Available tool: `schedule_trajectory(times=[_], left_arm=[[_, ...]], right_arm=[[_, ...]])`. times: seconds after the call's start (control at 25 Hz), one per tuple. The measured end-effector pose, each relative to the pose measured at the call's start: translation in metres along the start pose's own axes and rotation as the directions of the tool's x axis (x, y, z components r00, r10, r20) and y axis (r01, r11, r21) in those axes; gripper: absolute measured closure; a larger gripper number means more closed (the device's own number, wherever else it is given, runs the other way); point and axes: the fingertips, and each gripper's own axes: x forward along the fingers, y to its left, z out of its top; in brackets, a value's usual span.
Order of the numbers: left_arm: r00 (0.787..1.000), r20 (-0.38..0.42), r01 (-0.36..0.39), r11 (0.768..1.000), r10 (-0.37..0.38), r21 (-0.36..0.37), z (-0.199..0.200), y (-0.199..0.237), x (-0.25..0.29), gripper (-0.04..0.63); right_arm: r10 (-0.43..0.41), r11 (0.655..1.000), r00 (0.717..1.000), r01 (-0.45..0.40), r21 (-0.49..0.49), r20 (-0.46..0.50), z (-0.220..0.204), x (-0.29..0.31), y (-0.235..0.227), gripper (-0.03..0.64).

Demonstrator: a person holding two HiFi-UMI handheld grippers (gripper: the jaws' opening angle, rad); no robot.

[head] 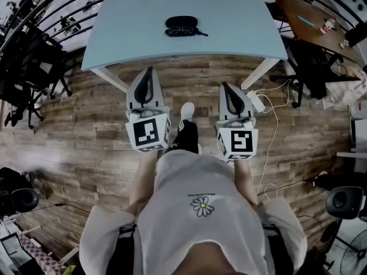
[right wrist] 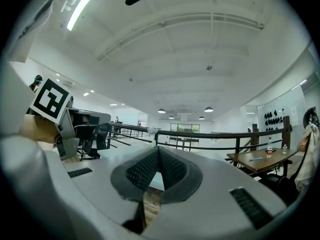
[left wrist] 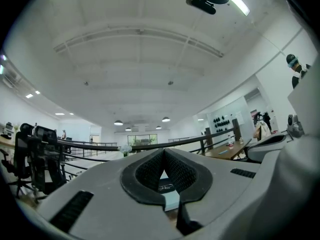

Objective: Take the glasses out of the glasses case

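Far left, black office chairs [head: 23, 79] stand on the wooden floor [head: 86, 130], well clear of you. Now your left gripper [head: 151, 71]: you hold it about level, out in front of your body, its tip just short of the near edge of the light blue table [head: 229, 16]. In the left gripper view its fingers [left wrist: 149, 170] are pressed together at the tips, with nothing caught between them. Only a slice of table and a dark shape lying on it show through the loop behind the tips. The marker cube [head: 148, 132] rides on its back end, near your waist.

Centre now: the glasses case [head: 182, 26], black and oval, lies flat on the table, well beyond both grippers and roughly between their lines. Neither gripper touches it. Whether its lid is up or down I can't tell from here. Below it, your shoe [head: 187, 111] shows on the floor between the two grippers.

On to your right gripper [head: 225, 86]: level too, beside the left one and just short of the table edge. The right gripper view shows its fingers [right wrist: 141, 170] meeting at the tips, empty.

Further right, a white power strip [head: 256, 102] and its cables lie on the floor by the table leg. Beyond them stands a brown table [head: 309, 24].
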Motion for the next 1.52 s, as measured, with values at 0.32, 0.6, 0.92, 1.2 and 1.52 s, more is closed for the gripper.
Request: schedule_trajectory(times=[0.32, 0.6, 0.92, 1.2, 1.52], left_arm=[[0.999, 0.043, -0.019, 1.000, 0.019, 0.008, 0.006, 0.003, 0.028, 0.578], [0.999, 0.034, 0.003, 1.000, -0.004, 0.020, 0.000, 0.003, 0.063, 0.578], [0.998, 0.007, 0.056, 0.998, -0.057, 0.031, -0.022, 0.005, 0.126, 0.578], [0.994, 0.011, 0.109, 0.994, -0.109, 0.025, -0.031, 0.019, 0.223, 0.578], [0.977, 0.007, 0.213, 0.977, -0.213, -0.019, -0.056, 0.034, 0.332, 0.578]], right_arm=[[0.053, 0.979, 0.999, -0.052, -0.199, 0.002, -0.001, 0.027, 0.004, 0.607], [0.030, 0.964, 0.998, -0.044, -0.263, -0.057, -0.012, 0.056, -0.003, 0.607], [0.004, 0.966, 0.996, -0.027, -0.258, -0.087, -0.028, 0.113, -0.027, 0.607], [-0.077, 0.959, 0.992, 0.046, -0.280, -0.103, -0.029, 0.195, -0.068, 0.607], [-0.090, 0.976, 0.992, 0.071, -0.205, -0.085, -0.021, 0.322, -0.108, 0.607]])
